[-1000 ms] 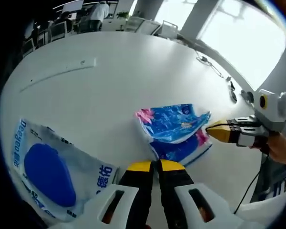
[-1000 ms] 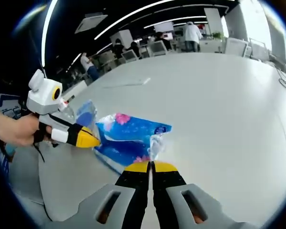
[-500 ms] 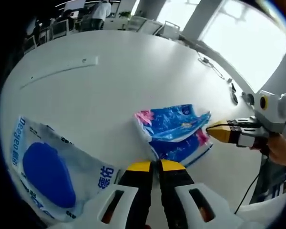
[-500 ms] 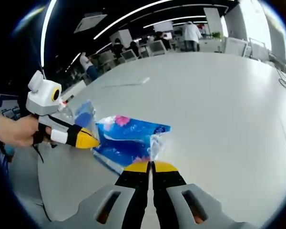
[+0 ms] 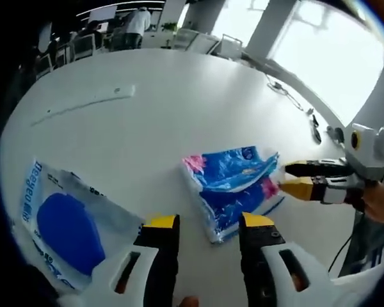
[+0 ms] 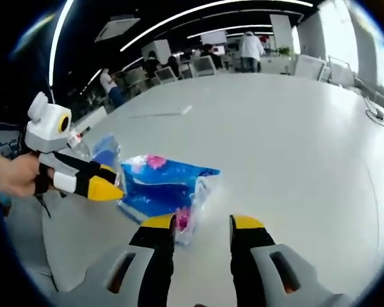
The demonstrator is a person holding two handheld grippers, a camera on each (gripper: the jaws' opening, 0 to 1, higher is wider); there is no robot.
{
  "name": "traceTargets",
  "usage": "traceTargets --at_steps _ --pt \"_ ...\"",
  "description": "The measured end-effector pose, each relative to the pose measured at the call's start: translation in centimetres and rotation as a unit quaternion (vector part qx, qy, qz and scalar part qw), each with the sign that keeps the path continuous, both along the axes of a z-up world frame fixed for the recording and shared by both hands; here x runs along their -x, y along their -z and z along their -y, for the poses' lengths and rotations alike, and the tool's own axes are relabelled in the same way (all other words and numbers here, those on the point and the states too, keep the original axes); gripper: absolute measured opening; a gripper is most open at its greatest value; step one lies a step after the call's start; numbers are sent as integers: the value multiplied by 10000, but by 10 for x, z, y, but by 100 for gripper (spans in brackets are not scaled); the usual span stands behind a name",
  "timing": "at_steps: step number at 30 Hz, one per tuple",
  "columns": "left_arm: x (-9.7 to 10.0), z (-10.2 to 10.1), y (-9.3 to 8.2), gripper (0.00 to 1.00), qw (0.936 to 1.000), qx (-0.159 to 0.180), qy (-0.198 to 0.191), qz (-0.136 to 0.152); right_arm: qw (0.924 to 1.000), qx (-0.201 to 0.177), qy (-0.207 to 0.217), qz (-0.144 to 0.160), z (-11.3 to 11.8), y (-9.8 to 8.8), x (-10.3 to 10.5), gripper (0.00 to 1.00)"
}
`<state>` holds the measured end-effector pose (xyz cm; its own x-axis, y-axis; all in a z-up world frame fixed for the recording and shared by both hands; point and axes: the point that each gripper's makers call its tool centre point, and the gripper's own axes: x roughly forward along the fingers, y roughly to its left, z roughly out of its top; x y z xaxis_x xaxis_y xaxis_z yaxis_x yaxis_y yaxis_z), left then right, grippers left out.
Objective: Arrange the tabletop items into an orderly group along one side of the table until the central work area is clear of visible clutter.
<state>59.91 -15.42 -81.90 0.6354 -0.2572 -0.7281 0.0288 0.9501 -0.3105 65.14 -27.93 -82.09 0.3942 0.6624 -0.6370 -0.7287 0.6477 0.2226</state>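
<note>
A blue tissue pack (image 5: 233, 188) with pink flowers lies flat on the white table (image 5: 147, 128), just beyond my left gripper (image 5: 210, 222), whose jaws stand open and apart from it. My right gripper (image 5: 288, 178) comes in from the right, open at the pack's right end. A white plastic bag with a blue oval (image 5: 64, 224) lies to the left. In the right gripper view the blue pack (image 6: 157, 192) lies in front of my open right gripper (image 6: 203, 222), its corner by the left jaw. My left gripper (image 6: 114, 181) is at its left edge, the white bag (image 6: 105, 150) behind it.
A long thin strip (image 5: 83, 102) lies further out on the table, also the strip (image 6: 160, 115) in the right gripper view. Cables (image 5: 281, 86) run along the far right edge. Chairs and people stand beyond the table. A hand (image 6: 13, 176) holds the left gripper.
Both grippers have opened and let go of the blue pack's wrapper. The pack now lies flatter on the table. Both cameras shifted slightly.
</note>
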Motion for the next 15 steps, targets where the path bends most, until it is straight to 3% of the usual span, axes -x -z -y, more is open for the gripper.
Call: traceTargets --at_steps 4,12,15 --pt "-2 3 -13 42 9993 -72 193 300 9999 -17 90 85 4 -5 0 38" --pt "5 -2 -28 63 9987 -13 162 485 9997 -34 175 193 6 -15 8 45" --pt "11 0 -31 65 9984 31 267 495 9996 -22 162 247 5 -21 12 46"
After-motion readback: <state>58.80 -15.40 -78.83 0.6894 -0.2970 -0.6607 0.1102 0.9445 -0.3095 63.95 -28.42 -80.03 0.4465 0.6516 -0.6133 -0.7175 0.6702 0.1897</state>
